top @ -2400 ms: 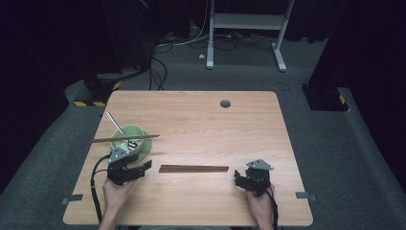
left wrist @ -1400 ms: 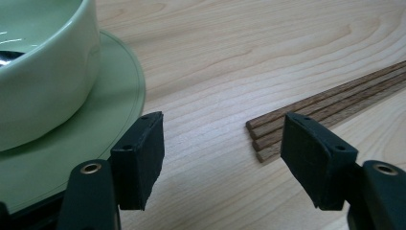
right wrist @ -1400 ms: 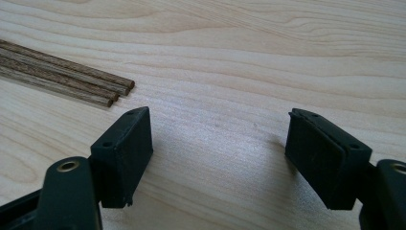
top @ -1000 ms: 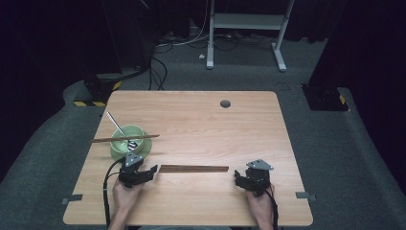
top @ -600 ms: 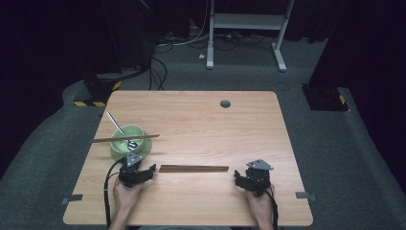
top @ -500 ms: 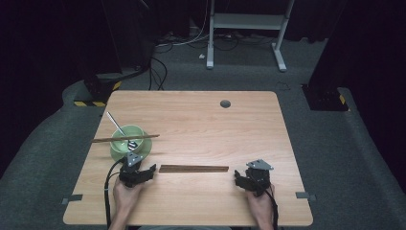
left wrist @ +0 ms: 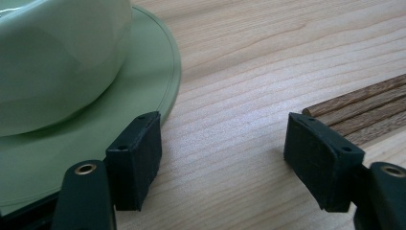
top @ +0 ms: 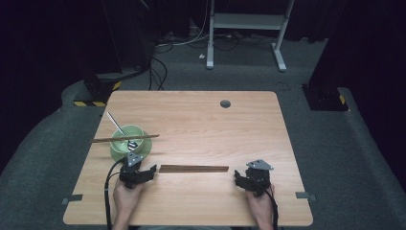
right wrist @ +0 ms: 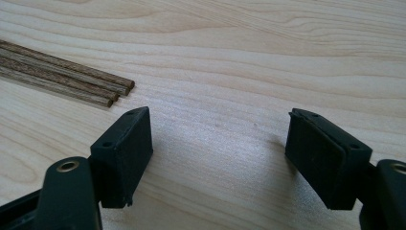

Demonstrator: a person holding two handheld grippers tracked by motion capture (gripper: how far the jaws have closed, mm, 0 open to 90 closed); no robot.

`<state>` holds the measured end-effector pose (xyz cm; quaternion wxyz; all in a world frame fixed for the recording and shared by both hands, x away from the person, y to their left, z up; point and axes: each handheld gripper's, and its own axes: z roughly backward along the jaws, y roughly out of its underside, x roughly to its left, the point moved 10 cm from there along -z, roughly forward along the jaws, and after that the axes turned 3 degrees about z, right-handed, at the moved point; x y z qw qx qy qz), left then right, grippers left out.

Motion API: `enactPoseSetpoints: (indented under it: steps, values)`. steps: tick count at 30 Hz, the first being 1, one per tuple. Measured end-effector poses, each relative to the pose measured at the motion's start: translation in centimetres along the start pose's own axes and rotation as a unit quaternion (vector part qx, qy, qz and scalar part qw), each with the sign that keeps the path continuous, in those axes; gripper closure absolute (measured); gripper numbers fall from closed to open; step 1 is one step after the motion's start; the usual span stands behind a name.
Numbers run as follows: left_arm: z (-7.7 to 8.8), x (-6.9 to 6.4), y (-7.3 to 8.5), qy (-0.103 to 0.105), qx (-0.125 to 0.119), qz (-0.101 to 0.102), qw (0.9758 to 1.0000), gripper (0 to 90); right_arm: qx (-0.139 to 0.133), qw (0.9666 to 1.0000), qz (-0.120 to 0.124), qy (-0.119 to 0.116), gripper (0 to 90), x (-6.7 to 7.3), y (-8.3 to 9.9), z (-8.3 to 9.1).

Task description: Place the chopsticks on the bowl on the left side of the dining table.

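High view: chopstick (top: 125, 139) across green bowl (top: 128, 140). Gripper views: left gripper (left wrist: 222, 158), right gripper (right wrist: 218, 158) spread wide beside chopstick bundle (top: 194, 168) ends.

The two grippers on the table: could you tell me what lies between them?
In the high view, a bundle of dark wooden sticks lies lengthwise between the left gripper and the right gripper; bare tabletop surrounds it.

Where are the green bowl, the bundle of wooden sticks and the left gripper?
green bowl (top: 125, 142): high view, inner wall.
bundle of wooden sticks (top: 194, 168): high view, middle of its length.
left gripper (left wrist: 222, 143): left gripper view, midway between its open jaws.
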<state>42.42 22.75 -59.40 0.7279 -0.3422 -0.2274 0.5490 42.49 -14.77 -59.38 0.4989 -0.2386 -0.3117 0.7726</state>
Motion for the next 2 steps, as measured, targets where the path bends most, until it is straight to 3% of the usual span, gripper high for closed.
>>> enactPoseSetpoints:
  steps: [2]
  values:
    - [0.02, 0.03, -0.01, 0.001, -0.001, 0.001, 1.0000, 28.9, 0.000, 1.0000, -0.001, 0.000, 23.7, 0.01, 0.01, 0.00]
